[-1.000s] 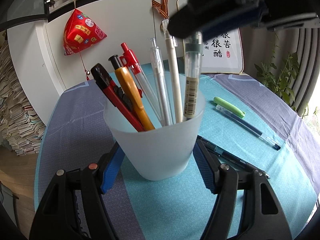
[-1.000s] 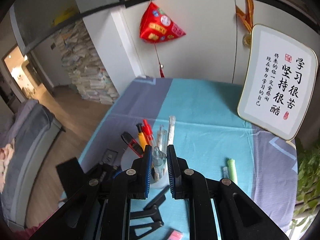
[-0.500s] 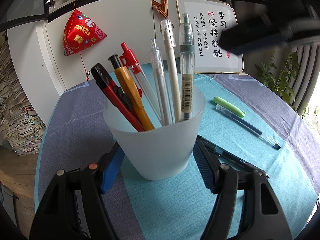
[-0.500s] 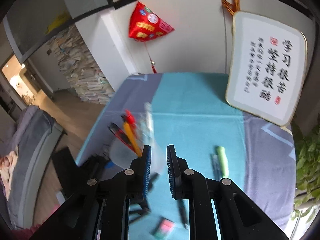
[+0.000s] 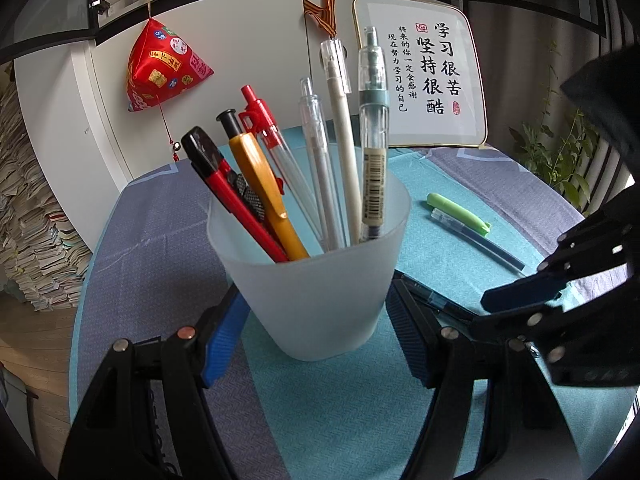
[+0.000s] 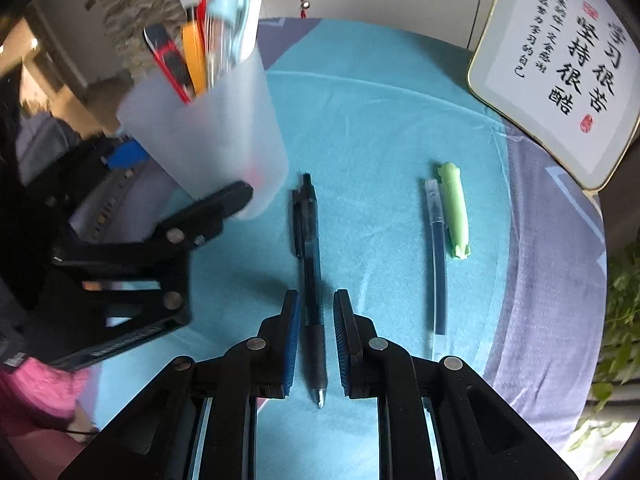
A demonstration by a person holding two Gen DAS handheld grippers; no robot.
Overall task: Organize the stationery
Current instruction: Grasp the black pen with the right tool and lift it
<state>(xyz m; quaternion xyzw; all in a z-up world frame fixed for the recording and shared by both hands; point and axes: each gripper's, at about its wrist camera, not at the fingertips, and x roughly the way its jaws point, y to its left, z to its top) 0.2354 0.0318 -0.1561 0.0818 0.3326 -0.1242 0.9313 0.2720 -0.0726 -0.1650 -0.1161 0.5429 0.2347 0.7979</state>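
Observation:
A frosted plastic cup stands on the teal cloth, and my left gripper is shut on its sides. It holds a red-and-black utility knife, an orange pen, a red pen, and several clear and beige pens. A barcode-labelled pen stands among them. My right gripper is open and hangs low over a black pen. The pen lies on the cloth between its pads, untouched. The same cup shows at the upper left in the right wrist view.
A green highlighter and a blue-tinted clear pen lie side by side to the right of the black pen. A framed calligraphy board leans at the back. A red pyramid ornament hangs from the cabinet, and a plant stands at the right.
My right gripper let go of the barcode-labelled pen in the cup, swung right and came down over the black pen. The left gripper and the cup have not moved.

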